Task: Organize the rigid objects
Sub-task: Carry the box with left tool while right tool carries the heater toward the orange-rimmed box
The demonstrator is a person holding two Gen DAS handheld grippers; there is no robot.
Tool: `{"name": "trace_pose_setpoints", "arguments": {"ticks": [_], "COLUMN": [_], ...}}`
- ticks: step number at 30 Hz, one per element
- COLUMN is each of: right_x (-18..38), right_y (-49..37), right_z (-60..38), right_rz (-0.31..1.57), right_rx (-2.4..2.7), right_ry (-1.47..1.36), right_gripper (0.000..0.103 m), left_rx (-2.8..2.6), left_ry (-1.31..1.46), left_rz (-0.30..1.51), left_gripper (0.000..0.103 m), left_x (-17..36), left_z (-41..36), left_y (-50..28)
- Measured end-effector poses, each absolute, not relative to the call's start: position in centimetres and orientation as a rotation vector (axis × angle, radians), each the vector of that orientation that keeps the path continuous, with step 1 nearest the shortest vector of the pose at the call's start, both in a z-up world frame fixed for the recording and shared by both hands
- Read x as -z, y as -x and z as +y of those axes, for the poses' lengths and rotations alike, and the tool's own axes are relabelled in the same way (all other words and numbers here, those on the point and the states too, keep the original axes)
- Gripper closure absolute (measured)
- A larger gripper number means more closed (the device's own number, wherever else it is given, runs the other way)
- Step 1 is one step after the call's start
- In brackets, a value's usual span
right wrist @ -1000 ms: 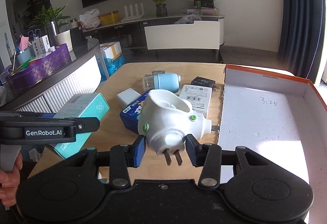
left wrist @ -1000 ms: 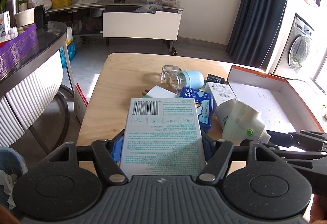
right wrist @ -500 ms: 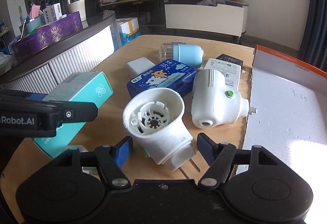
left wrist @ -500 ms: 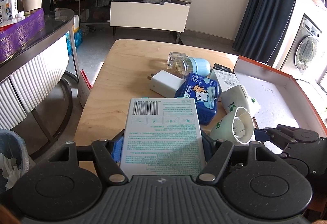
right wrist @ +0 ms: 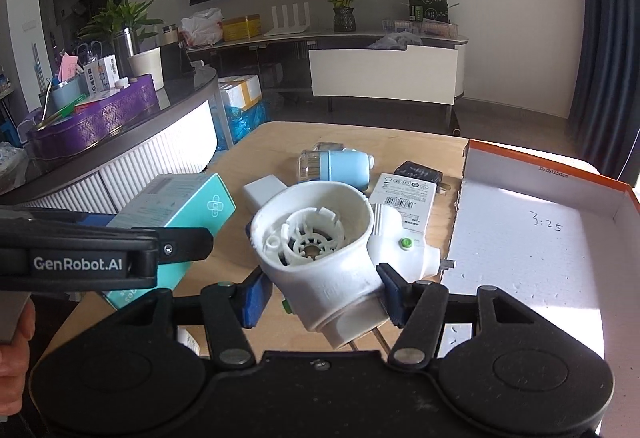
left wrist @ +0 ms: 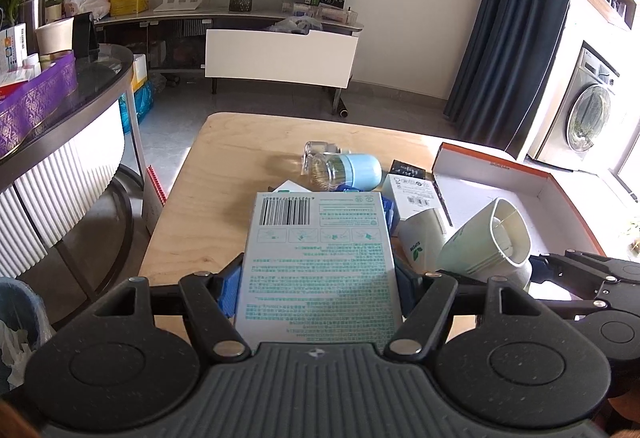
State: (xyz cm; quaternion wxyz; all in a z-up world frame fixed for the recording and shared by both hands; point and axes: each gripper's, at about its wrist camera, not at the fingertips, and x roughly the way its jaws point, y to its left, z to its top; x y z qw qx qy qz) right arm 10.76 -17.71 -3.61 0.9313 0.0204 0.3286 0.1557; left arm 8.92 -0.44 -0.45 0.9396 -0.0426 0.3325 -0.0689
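My left gripper [left wrist: 318, 288] is shut on a teal-and-white carton [left wrist: 320, 262], held above the wooden table [left wrist: 224, 174]; the carton also shows in the right wrist view [right wrist: 176, 210]. My right gripper [right wrist: 324, 292] is shut on a white plug-in device [right wrist: 320, 250], open end facing the camera, prongs pointing down; it also shows in the left wrist view [left wrist: 488, 242]. A second white plug-in device [right wrist: 404, 246] lies on the table just behind it. A light-blue bottle [right wrist: 340, 168], a white charger [right wrist: 262, 192], a white label box [right wrist: 404, 198] and a small black box [right wrist: 418, 172] lie further back.
An open white box with an orange rim [right wrist: 524, 238] lies at the right of the table. A curved counter with a purple box [right wrist: 92, 122] stands at the left. A bin [left wrist: 18, 314] is on the floor at the lower left.
My right gripper has closed on the white plug-in device and lifted it. Both grippers have risen, and the left one still holds the carton.
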Motion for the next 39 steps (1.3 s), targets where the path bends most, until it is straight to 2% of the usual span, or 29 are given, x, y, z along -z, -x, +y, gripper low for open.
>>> {"name": "trace_pose_setpoints", "arguments": {"ticks": [13, 39], "right_x": [1.0, 1.2], "right_y": [-9.9, -10.1], "right_z": [-23.0, -31.8], "right_rz": [0.65, 0.666], "right_rx": [-0.185, 0.011], "right_ry": [-0.078, -0.142], "right_gripper": [0.034, 0.034], "left_rx": [0.245, 0.384], "left_ry": [0.049, -0.018], "left_rz": [0.658, 0.656], "left_gripper": [0.032, 0.032], "left_x": [-0.9, -0.4], "left_z": [-5.0, -12.2], "left_y": [-10.5, -12.5]}}
